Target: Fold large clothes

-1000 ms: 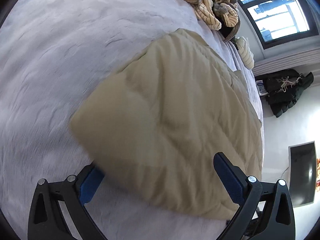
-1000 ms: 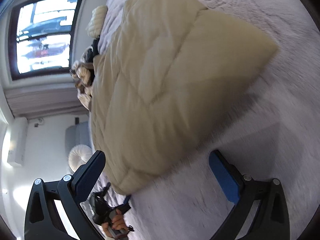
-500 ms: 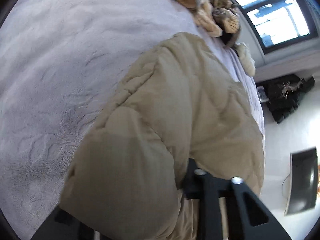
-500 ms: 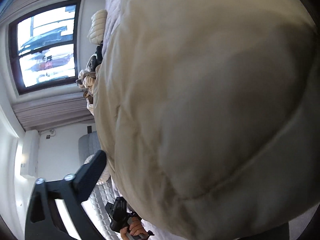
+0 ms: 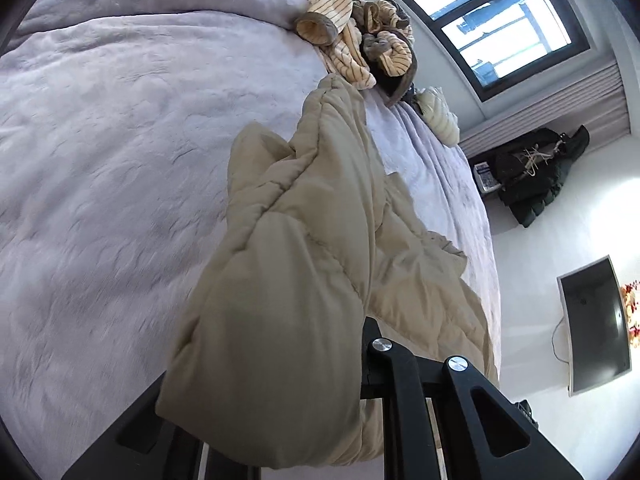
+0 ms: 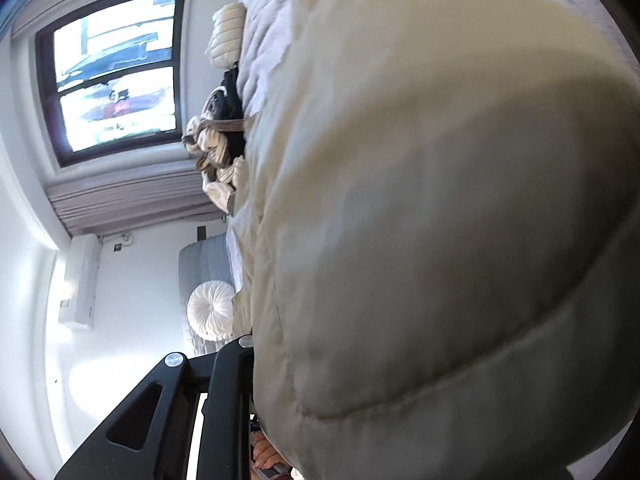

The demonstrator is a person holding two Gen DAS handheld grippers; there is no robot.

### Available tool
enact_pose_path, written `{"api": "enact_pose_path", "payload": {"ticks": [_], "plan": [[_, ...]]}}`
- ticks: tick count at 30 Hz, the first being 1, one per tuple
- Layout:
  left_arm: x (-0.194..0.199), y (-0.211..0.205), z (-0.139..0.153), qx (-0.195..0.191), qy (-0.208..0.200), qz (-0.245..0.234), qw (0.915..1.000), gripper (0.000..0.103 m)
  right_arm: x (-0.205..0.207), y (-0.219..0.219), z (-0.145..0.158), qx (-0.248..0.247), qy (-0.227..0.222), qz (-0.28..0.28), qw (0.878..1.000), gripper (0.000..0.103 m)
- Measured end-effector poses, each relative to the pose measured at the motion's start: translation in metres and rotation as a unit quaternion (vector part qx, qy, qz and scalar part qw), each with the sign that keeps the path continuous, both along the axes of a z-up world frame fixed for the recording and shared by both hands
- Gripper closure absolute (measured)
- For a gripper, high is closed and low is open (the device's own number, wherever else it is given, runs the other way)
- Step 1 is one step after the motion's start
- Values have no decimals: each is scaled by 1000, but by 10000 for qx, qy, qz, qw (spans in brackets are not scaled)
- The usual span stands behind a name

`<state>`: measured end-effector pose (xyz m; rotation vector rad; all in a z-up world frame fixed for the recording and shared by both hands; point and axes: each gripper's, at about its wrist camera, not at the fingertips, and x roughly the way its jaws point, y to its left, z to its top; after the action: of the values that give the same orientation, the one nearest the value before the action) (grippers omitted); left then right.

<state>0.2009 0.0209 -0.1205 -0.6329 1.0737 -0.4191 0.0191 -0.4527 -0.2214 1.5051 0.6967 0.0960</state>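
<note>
A beige quilted garment (image 5: 320, 208) lies on the lilac bed cover (image 5: 120, 160). My left gripper (image 5: 316, 344) has a thick bunch of the garment's near end between its jaws, which are closing on it. The fabric is pulled up off the bed into a ridge, and it hides the pads. In the right wrist view the same garment (image 6: 440, 200) fills most of the picture. My right gripper (image 6: 320, 360) is closing on its padded edge. Only its left finger (image 6: 236, 360) shows, pressed against the fabric.
A heap of striped clothes (image 5: 352, 40) and a cream cushion (image 5: 438, 120) lie at the bed's far end, under a window (image 5: 480, 12). A dark coat (image 5: 536, 172) and a screen (image 5: 596, 320) are at the right. A round white cushion (image 6: 210, 310) and a person's hand (image 6: 268, 456) show at the left.
Both grippers were wide open around the garment's edge and have closed onto it. The left one has risen, and the flat fabric has bunched into a lifted ridge.
</note>
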Motion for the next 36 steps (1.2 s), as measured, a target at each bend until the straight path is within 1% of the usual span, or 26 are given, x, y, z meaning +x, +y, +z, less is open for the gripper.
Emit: {"api": "enact_pose_path", "payload": {"ticks": [3,6,10,13,15,17,20,23,27,28,29,30,31,32,33,34,35,36], "plan": [[-30,16,6,-79,37,-94,9999,85,-22,12,7,-85,6,80,9999,79],[-60,34,6,-84,116,-252,9996,85,-49,27,10,-61,32,93,9999,79],[-101,60,1,-155,358,-396,9985,85,-92,52,9,-60,122,76,9999,79],[-130,80,-5,-172,539,-458,9973,85,-124,71,7,32,229,-13,9997,79],[-146,93,-9,-140,658,-513,9964,85,-144,77,6,11,296,-34,9996,79],[-160,103,-13,-16,696,-621,9956,85,-164,85,2,31,395,-68,9992,79],[-176,113,-27,136,828,-794,9933,85,-184,109,-16,-56,602,-79,9981,79],[-183,118,-42,147,926,-845,9920,85,-184,110,-26,-32,707,-155,9974,78],[-188,125,-55,63,1092,-780,9909,84,-180,108,-35,-63,802,-72,9967,68],[-191,126,-56,107,1152,-767,9903,81,-180,107,-36,-86,860,-37,9963,65],[-191,127,-57,168,1190,-748,9899,75,-180,106,-37,-100,917,-19,9957,64],[-192,129,-56,257,1233,-713,9895,65,-181,106,-36,-119,959,-21,9953,61],[-194,133,-55,402,1303,-638,9886,57,-181,106,-34,-162,1025,-23,9946,59],[-194,136,-55,508,1356,-561,9879,41,-181,106,-32,-215,1080,-19,9939,59],[-197,144,-53,643,1401,-393,9873,35,-181,107,-30,-278,1155,-10,9929,55],[-199,152,-51,695,1405,-265,9873,35,-181,108,-29,-315,1220,6,9920,52],[-199,156,-49,741,1436,-234,9866,35,-181,109,-27,-343,1303,45,9909,50],[-200,160,-47,843,1463,-218,9854,35,-181,110,-26,-367,1379,86,9897,44]]}}
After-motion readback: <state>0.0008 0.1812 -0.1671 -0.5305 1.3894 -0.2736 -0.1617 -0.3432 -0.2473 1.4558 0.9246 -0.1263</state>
